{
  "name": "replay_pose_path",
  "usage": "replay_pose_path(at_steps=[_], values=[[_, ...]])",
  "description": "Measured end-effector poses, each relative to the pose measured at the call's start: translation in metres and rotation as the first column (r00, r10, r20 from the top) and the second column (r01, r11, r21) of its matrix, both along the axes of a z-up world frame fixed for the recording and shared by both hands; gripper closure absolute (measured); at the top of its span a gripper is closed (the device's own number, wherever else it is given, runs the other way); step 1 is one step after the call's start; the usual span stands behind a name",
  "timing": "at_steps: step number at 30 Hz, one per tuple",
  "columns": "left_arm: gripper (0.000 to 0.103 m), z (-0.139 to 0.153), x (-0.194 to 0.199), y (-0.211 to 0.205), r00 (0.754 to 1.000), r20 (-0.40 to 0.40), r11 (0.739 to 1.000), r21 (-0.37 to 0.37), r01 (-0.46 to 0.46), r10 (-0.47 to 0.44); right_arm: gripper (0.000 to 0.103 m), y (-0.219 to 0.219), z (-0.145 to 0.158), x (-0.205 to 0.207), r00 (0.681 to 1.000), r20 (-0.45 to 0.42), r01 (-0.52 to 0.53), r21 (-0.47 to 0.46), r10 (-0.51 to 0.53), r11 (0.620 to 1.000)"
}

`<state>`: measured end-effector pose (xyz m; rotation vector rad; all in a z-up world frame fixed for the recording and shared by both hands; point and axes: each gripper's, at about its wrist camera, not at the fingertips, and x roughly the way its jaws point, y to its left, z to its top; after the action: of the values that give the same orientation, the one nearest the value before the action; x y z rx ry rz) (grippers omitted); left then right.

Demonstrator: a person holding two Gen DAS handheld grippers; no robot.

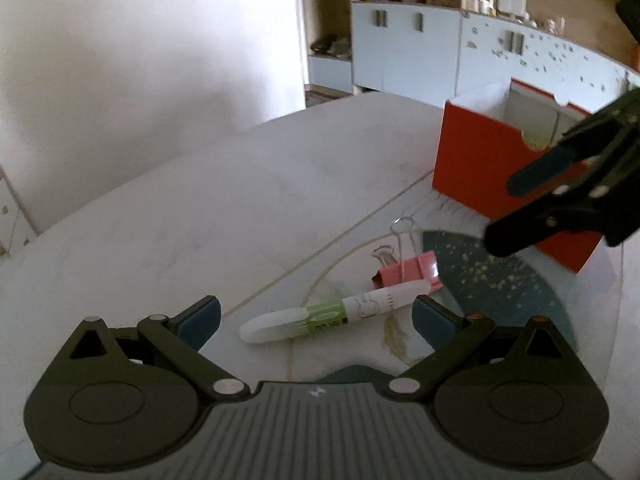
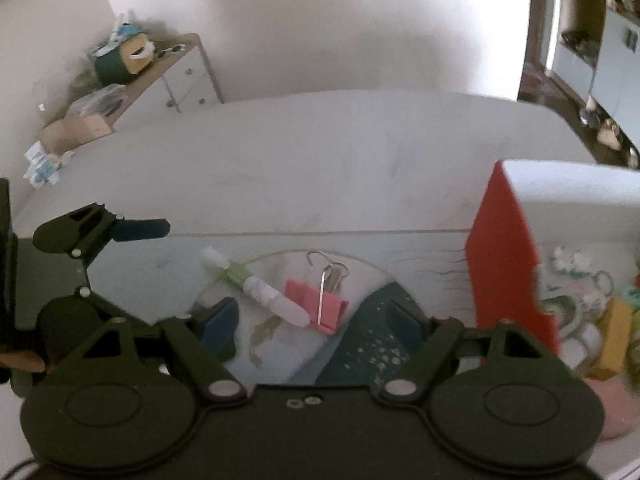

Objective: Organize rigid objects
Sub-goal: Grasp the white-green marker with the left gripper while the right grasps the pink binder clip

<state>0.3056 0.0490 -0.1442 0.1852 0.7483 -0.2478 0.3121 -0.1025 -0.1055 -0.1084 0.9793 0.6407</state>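
A white pen-shaped tube with a green band lies on the table between the fingers of my open left gripper. A pink binder clip lies just beyond it, touching its far end. An orange open box stands at the right, behind the clip. My right gripper comes in from the right in front of the box. In the right wrist view my right gripper is open just above the tube and the clip. The box is at its right.
The objects lie on a white table with a dark blue starry patch. Mugs and small colourful items sit to the right of the box. A cabinet and a cluttered shelf stand beyond the table.
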Motion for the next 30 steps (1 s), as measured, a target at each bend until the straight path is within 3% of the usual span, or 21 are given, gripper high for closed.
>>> replay_pose_path(at_steps=[10, 22, 27, 30], values=[[0.001, -0.019, 0.026, 0.005, 0.98, -0.031, 0.978, 0.072, 0.197, -0.195, 0.024, 0.029, -0.033, 0.028, 0.972, -0.072, 0.219, -0.041, -0.222, 0.975], [0.002, -0.038, 0.043, 0.006, 0.944, -0.122, 0.945, 0.078, 0.318, -0.307, 0.031, 0.045, -0.053, 0.035, 0.943, -0.136, 0.292, -0.096, -0.303, 0.952], [0.012, -0.038, 0.04, 0.012, 0.942, -0.128, 0.947, 0.042, 0.318, -0.31, 0.034, 0.045, -0.056, 0.034, 0.939, -0.144, 0.3, -0.109, -0.314, 0.948], [0.027, -0.036, 0.035, 0.012, 0.936, -0.131, 0.943, 0.022, 0.332, -0.327, 0.038, 0.041, -0.055, 0.034, 0.939, -0.143, 0.299, -0.114, -0.313, 0.948]])
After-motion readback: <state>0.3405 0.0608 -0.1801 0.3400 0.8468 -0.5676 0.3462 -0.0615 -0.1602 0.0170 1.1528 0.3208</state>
